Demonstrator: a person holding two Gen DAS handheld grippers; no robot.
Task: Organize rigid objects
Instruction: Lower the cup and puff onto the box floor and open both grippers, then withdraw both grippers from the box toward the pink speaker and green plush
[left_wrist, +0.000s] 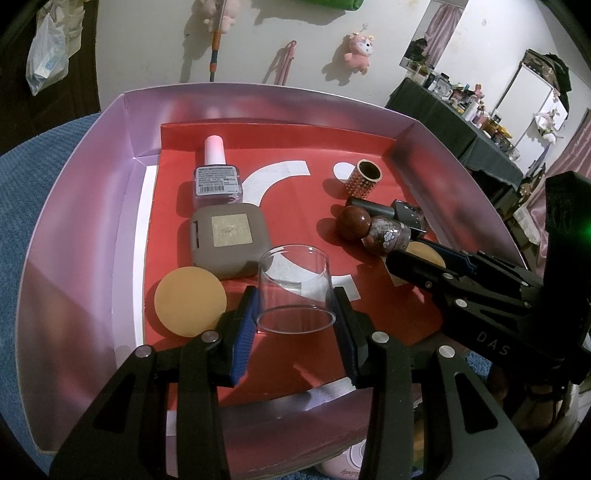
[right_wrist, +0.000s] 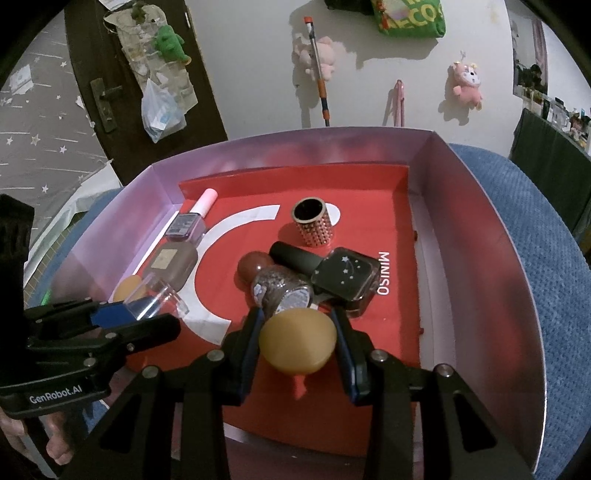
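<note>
Risk note: both tools loaded over the pink-walled box (left_wrist: 74, 229). Left tool (left_wrist: 295, 317) is clenched on a clear plastic cylinder (left_wrist: 295, 291), pads on its smooth curved wall, low over the red liner (left_wrist: 303, 206) beside a tan puck (left_wrist: 190, 301). Right tool (right_wrist: 297, 332) grips a second tan puck (right_wrist: 297, 339) by its rim, just in front of the glitter bottle (right_wrist: 284, 291). Likely failures: cylinder slipping or squirting out; puck nudging the crowded bottles on set-down.
</note>
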